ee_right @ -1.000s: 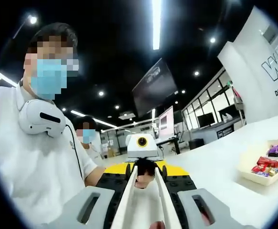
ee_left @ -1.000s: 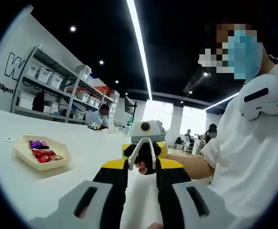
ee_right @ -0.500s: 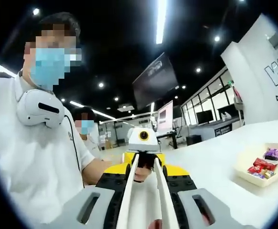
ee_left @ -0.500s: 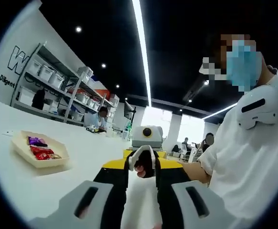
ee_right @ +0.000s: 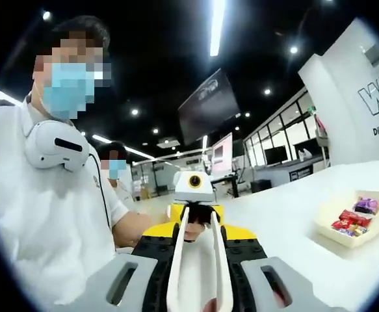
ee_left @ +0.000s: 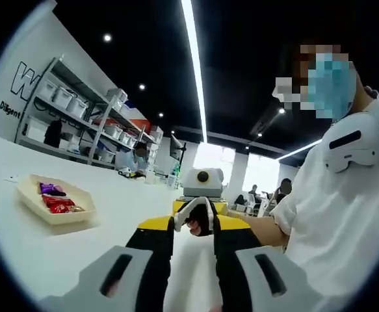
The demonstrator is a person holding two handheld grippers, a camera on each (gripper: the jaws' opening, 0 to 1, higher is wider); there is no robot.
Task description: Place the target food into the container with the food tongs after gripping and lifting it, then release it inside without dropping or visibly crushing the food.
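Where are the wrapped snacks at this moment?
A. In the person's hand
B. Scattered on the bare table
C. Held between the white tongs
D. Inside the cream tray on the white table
D: the snacks lie inside the tray on the table, apart from the tongs.

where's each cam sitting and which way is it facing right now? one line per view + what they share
Left gripper view: rides the left gripper, facing the right gripper head-on; white tongs between its jaws, person's torso at right, tray at left.
Right gripper view: rides the right gripper, facing the left gripper; tongs between its jaws, person at left, tray at right.
Shared: tongs, tray, white table, person.
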